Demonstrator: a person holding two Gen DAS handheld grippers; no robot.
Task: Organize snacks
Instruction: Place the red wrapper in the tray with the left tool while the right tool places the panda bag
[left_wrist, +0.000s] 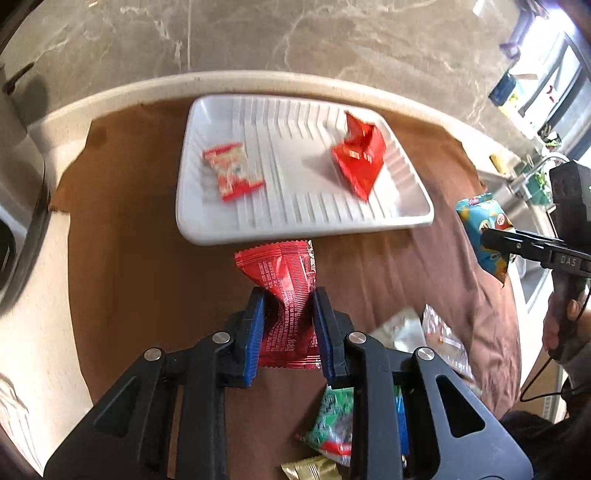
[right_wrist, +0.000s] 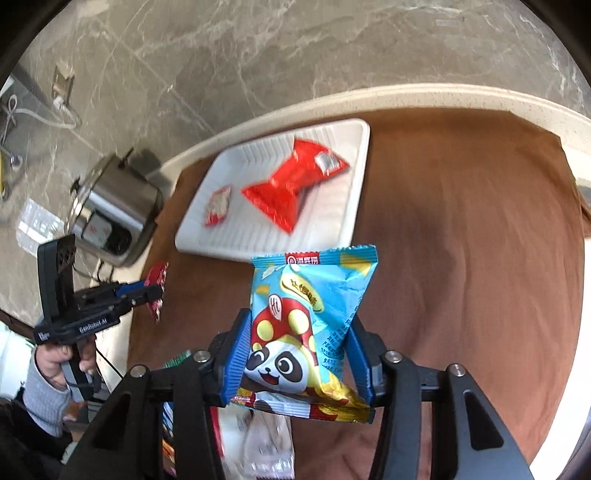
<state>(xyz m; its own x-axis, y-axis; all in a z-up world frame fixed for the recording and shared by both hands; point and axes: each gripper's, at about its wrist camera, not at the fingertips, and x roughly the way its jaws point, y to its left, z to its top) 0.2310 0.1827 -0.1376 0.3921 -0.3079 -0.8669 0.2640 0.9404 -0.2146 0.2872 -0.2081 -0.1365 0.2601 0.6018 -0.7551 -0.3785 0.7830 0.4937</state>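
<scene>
My left gripper (left_wrist: 288, 299) is shut on a red snack packet (left_wrist: 284, 288) and holds it above the brown cloth, just short of the white ridged tray (left_wrist: 303, 229). In the tray lie a small red-and-white packet (left_wrist: 232, 171) and a large red packet (left_wrist: 360, 155). My right gripper (right_wrist: 295, 325) is shut on a blue panda snack bag (right_wrist: 314, 314), held above the cloth near the tray (right_wrist: 351, 206). The right gripper also shows at the right of the left wrist view (left_wrist: 491, 236), and the left gripper at the left of the right wrist view (right_wrist: 155, 291).
Loose snacks lie on the brown cloth (left_wrist: 147, 258) below my left gripper: a green packet (left_wrist: 332, 424), a gold one (left_wrist: 310, 470), clear wrappers (left_wrist: 439, 339). A steel cooker (right_wrist: 114, 206) stands left of the tray. A marble wall runs behind the counter edge.
</scene>
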